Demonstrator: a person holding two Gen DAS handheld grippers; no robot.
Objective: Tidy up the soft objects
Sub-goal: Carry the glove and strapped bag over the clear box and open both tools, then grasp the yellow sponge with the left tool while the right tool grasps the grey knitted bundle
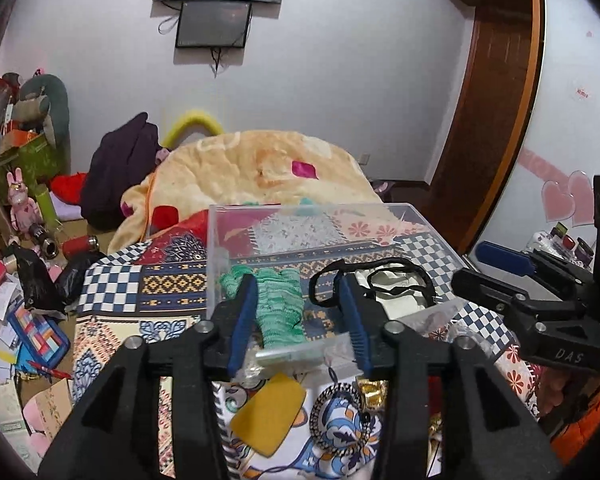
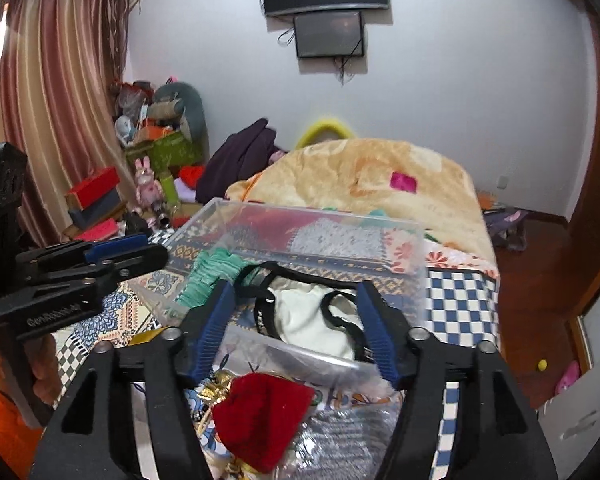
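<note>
Our right gripper [image 2: 296, 328], jaws apart and empty, hovers nearest the red knit piece [image 2: 262, 420], just below its fingertips.

Surface: bed [image 1: 112, 292], patchwork cover
Ahead of grippers: clear bin [image 1: 432, 236]
Beyond bin: blanket [image 1: 240, 164]
Below right gripper: red cloth [image 2: 260, 416]
Below left gripper: yellow tag [image 1: 268, 412]

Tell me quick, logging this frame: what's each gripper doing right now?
Left gripper: open, holding nothing, over the green glove in the clear box.
Right gripper: open, holding nothing, over the white cloth.
</note>
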